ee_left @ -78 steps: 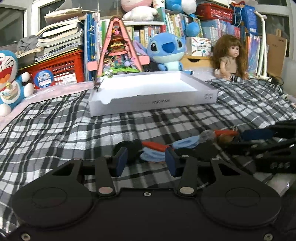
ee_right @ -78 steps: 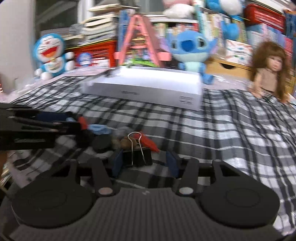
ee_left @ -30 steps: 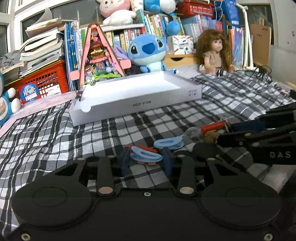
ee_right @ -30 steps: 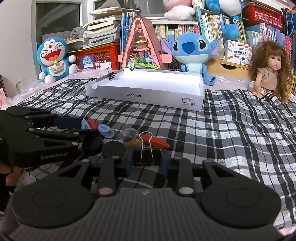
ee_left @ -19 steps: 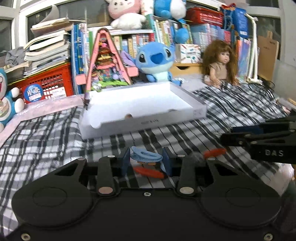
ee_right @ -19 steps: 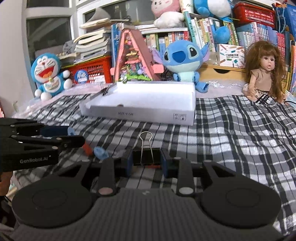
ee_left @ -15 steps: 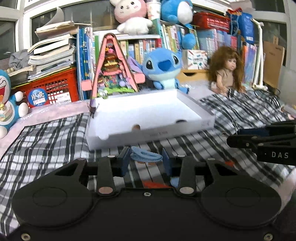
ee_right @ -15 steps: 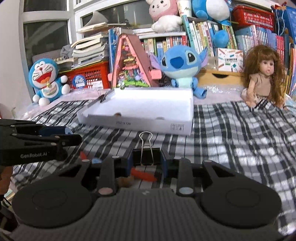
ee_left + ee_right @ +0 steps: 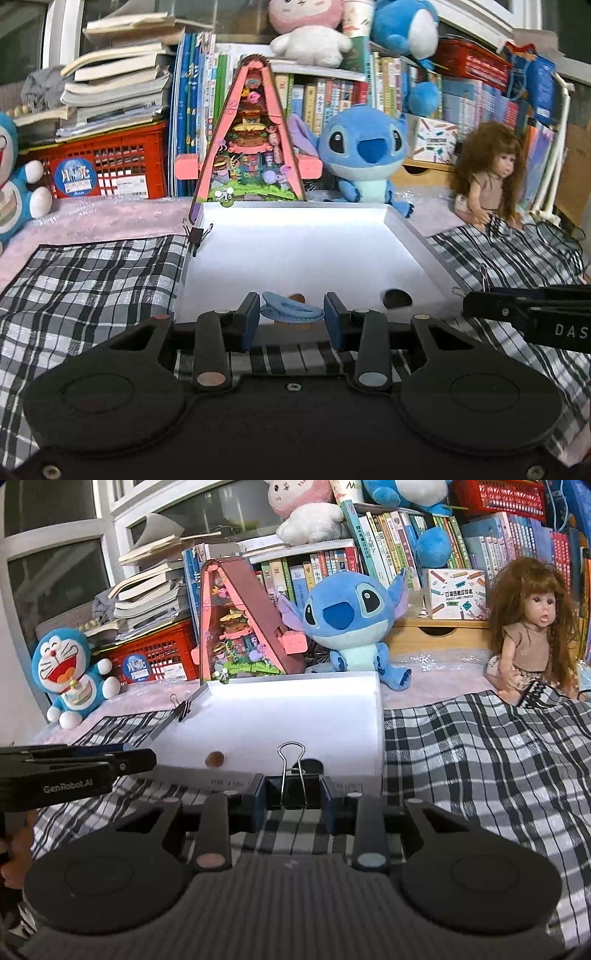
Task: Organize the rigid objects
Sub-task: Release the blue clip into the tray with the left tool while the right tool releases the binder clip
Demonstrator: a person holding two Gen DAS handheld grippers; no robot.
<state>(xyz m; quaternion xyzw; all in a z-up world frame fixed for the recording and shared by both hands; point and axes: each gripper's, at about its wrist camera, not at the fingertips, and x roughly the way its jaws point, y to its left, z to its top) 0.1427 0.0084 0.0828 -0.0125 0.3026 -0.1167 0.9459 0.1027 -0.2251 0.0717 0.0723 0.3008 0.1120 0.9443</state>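
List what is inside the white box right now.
The white box shows bare white floor. Two notches cut its near wall. The near strip is hidden behind the left gripper and its blue clip.

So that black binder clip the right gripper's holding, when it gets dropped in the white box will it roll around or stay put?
The black binder clip looks blocky and flat-sided, so it will probably stay put, not roll. Its thin wire handles stand upright and may flop or snag. It seems light and stiff; the right gripper pinches it without visible bending. The white box floor looks smooth, so it might slide slightly.
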